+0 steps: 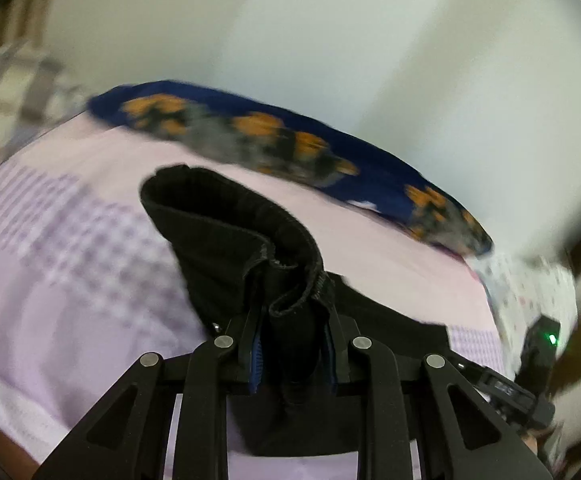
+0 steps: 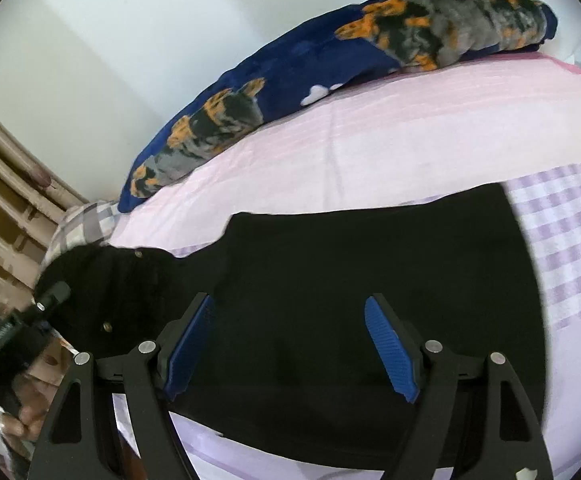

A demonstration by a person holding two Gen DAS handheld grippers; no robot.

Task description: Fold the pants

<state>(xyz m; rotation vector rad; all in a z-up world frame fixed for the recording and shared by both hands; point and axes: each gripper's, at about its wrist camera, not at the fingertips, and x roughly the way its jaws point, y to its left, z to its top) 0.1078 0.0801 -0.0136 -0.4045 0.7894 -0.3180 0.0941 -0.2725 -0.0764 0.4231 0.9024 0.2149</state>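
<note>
My left claw (image 1: 290, 344) is clamped on a bunched waistband corner of the black pants (image 2: 330, 280), lifted off the bed (image 2: 410, 128), while my right claw (image 2: 290, 344) hangs over the cloth with its jaws wide apart and nothing between them. The pants lie flat on the bed sheet on the near side of the blue blanket (image 2: 290, 64), their long axis running roughly alongside it, waist toward my left claw. I judge them soft, light and floppy, so I'd grip hems and waistband edges.
</note>
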